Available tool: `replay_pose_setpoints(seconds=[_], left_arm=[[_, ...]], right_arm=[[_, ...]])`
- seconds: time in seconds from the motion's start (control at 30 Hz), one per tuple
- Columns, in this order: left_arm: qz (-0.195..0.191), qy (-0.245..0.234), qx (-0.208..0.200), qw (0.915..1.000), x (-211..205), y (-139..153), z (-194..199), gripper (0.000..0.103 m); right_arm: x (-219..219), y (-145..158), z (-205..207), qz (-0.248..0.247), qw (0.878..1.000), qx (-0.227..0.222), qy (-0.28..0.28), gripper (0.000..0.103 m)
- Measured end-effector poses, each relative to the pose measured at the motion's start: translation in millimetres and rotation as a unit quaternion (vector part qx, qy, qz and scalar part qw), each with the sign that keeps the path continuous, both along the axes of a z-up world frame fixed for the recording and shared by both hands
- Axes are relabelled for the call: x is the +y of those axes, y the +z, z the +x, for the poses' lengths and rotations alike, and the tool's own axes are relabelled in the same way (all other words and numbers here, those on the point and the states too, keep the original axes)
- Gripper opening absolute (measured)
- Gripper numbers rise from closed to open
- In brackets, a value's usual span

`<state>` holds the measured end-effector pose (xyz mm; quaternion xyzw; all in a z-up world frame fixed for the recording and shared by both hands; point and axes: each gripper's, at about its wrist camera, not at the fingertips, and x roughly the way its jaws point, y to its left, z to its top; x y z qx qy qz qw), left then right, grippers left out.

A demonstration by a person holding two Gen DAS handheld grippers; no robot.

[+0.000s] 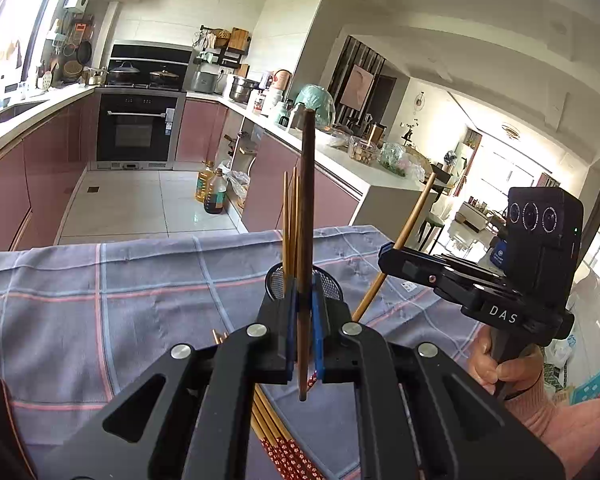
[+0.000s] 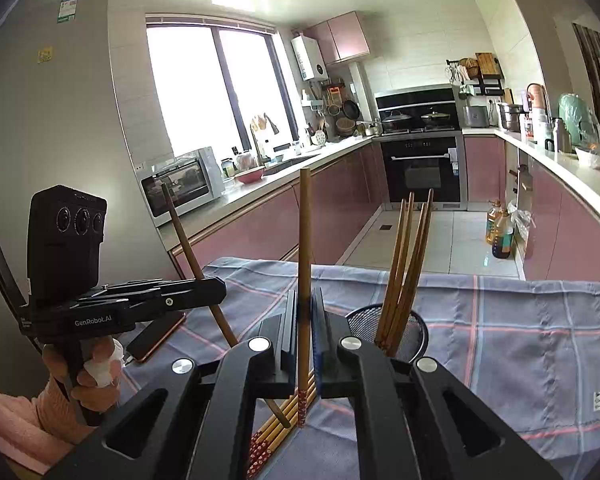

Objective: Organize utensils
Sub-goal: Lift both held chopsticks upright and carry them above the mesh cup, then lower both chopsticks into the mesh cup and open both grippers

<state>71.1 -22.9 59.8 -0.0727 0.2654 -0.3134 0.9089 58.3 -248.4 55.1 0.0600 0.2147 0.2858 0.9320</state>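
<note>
Left gripper (image 1: 305,320) up close — jaws nipped shut on a dark chopstick (image 1: 307,216), held upright, grip near its lower end. Right gripper (image 2: 305,320) likewise clamped on a lighter chopstick (image 2: 304,240), also upright. Both sticks: light, stiff, slick & thin — prob. pivot if pinched off-centre. Holder (image 2: 388,320), black mesh, sits just ahead on the cloth (image 2: 520,340) w/ several sticks already in; loose pile (image 2: 276,432) lies below the jaws.

Wooden chopsticks (image 2: 404,268), black wire-mesh holder (image 2: 412,332), matt checked cloth (image 2: 520,332)
</note>
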Motion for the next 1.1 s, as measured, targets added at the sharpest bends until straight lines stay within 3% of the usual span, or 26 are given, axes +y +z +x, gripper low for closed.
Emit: replay_pose_setpoints(seconds=[0.33,0.57,0.7,1.1], left_arm=[[0.003,-0.007,-0.044,0.9990,-25.2,39.1,16.1,0.007],[0.009,-0.001,-0.063,0.9980,-39.0,55.1,29.3,0.007],[0.026,0.015,-0.063,0.9976,-45.2,49.7,40.2,0.007],[0.092,0.005,-0.010,0.9957,-64.7,12.2,67.3,0.007]], right_arm=[[-20.8,39.2,8.6,-0.005,0.999,-0.042,-0.031,0.005],[-23.0,47.5,19.2,-0.015,0.998,-0.053,-0.041,0.005],[-19.8,39.5,27.0,-0.021,0.998,-0.042,-0.044,0.005],[-16.1,3.6,52.1,-0.043,0.998,0.025,-0.045,0.005]])
